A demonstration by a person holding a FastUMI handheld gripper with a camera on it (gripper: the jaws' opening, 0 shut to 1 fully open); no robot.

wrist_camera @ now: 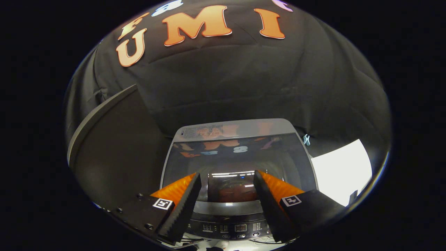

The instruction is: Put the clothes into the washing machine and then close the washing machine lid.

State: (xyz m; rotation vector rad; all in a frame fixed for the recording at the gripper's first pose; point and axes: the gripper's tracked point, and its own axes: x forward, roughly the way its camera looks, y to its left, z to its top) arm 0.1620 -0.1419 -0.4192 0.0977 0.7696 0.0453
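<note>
A top-loading washing machine (pixel 240 128) stands below and just ahead of my fingers, against the black cloth wall. Its dark glass lid (pixel 237 158) lies flat and shut over the tub and mirrors the wall. Through the glass, between my fingertips, a dim reddish shape (pixel 228 193) shows inside; I cannot tell what it is. The control panel (pixel 231 227) with small displays and buttons runs across the near edge, under the fingers. My gripper (pixel 227 174) hovers over the lid's near half, open, with nothing between its fingers.
A large dark curved panel (pixel 111 150) rises to the left of the machine, close to the left finger. A bright white surface (pixel 343 170) lies to the right of the machine. The black cloth wall (pixel 244 83) hangs right behind.
</note>
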